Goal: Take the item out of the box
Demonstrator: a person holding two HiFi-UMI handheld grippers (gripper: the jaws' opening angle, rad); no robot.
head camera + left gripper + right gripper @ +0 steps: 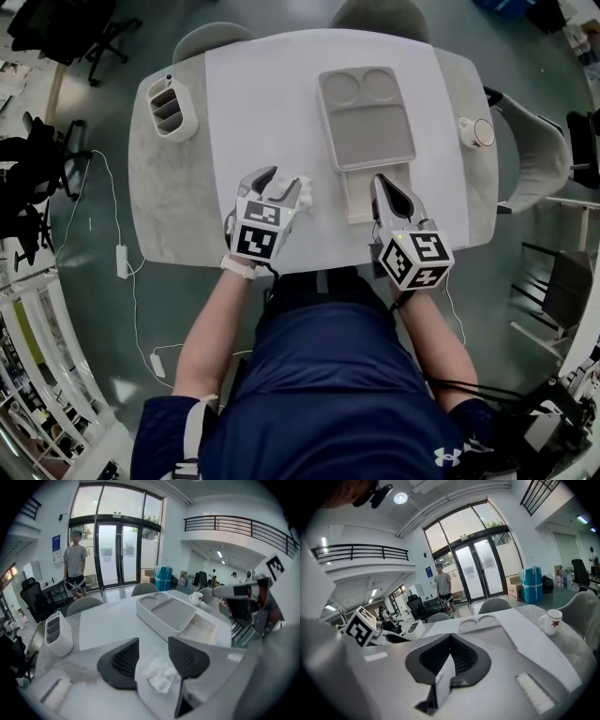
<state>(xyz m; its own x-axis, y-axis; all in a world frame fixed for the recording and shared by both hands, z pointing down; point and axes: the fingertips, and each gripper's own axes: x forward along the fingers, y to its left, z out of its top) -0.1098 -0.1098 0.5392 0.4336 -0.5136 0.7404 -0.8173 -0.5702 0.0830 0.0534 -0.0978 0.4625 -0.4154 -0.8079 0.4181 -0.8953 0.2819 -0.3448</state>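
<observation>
A grey-white box with two round recesses in its lid lies on the white mat, its pale inner drawer pulled out toward me. A crumpled white item rests on the mat left of the drawer. My left gripper stands open around it; in the left gripper view the crumpled item lies loose between the spread jaws of the left gripper, untouched by the pads. My right gripper sits at the drawer's right side. In its own view the right gripper is shut on a thin white panel, the drawer's wall.
A white slotted organizer stands at the table's far left. A mug sits at the far right edge. Chairs ring the table. A person stands by glass doors in the background. A cable trails on the floor left.
</observation>
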